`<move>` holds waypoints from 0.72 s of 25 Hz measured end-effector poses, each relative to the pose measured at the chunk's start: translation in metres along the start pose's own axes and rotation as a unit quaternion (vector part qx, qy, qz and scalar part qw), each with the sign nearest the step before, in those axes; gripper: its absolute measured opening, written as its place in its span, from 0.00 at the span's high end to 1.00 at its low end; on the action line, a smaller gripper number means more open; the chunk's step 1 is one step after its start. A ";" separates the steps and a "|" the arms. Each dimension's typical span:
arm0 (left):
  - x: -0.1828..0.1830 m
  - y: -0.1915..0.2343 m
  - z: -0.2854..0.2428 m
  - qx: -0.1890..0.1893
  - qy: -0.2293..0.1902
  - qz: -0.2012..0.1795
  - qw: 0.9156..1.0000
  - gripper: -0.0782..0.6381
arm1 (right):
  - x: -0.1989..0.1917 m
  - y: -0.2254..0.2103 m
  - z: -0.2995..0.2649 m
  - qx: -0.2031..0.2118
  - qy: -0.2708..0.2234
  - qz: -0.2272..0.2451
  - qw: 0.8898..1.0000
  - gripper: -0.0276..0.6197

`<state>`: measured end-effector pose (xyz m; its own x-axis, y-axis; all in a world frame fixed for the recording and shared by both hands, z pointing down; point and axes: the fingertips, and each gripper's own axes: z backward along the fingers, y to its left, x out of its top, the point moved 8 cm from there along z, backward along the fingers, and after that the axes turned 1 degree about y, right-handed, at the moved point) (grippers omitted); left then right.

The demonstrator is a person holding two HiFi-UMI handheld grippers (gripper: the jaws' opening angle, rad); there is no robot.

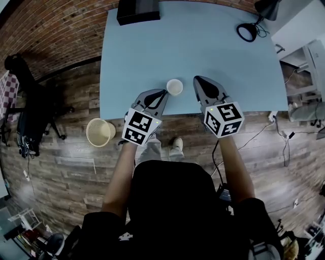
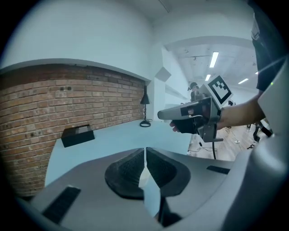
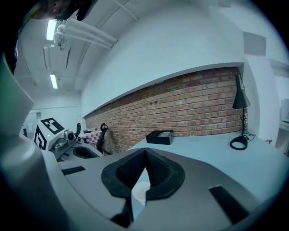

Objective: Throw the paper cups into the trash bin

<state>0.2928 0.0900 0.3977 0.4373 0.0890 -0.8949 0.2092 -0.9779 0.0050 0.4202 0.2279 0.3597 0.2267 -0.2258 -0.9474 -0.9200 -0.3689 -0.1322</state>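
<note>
Paper cup (image 1: 174, 87) ungripped | left gripper (image 1: 164, 92) closed, empty | right gripper (image 1: 197, 79) closed, empty

blue table (image 1: 152, 66); black box (image 1: 138, 10) at far edge, desk lamp (image 1: 248, 31) far right; dark chair (image 1: 28, 109) on wood floor (image 1: 66, 167).

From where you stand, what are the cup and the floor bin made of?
The cup looks like matte white paper: thin rim, dull surface. The bin seems cream plastic lattice, possibly wicker: its wall shows a fine mesh.
</note>
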 end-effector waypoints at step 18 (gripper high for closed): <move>-0.043 0.006 -0.087 -0.153 0.114 -0.165 0.968 0.59 | -0.025 -0.017 0.001 -0.112 0.024 -0.055 0.992 0.95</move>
<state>0.3512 0.0968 0.4748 0.4767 0.4608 -0.7487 0.6041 -0.7904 -0.1018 0.4294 0.2405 0.3858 0.3412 -0.2137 -0.9154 -0.7961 -0.5835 -0.1604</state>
